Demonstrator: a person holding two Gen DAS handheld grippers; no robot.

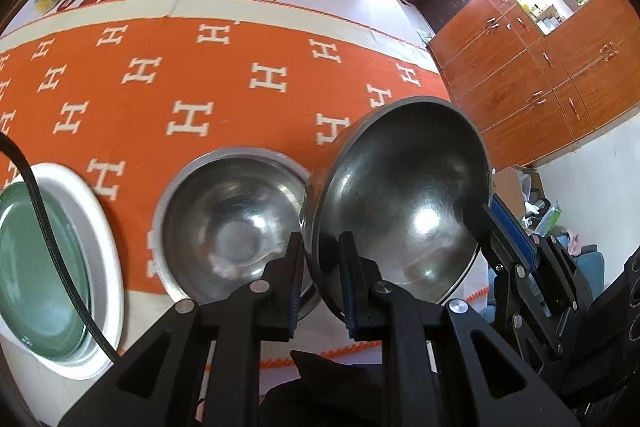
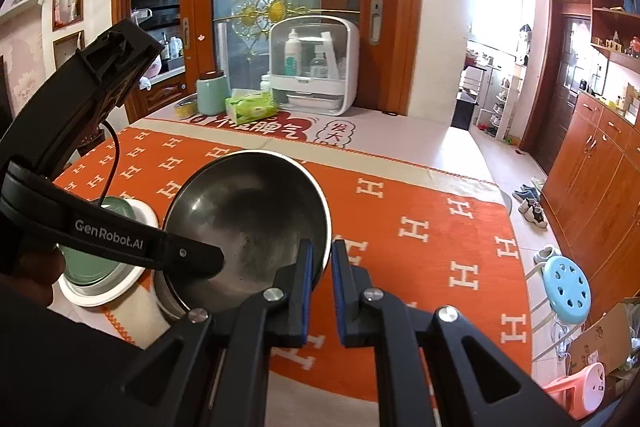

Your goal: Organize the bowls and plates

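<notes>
A steel bowl hangs tilted above the orange tablecloth, held by both grippers. My left gripper is shut on its near-left rim. My right gripper pinches the rim on the right side. In the right wrist view the same steel bowl has its rim between the pads of my right gripper, and the left gripper clamps its left edge. A second steel bowl sits on the cloth just left of and below the held one. A green plate lies inside a white plate at far left.
At the table's far end stand a tissue pack, a mint canister, a tape roll and a white storage case with bottles. Right of the table edge are a blue stool, shoes and wooden cabinets.
</notes>
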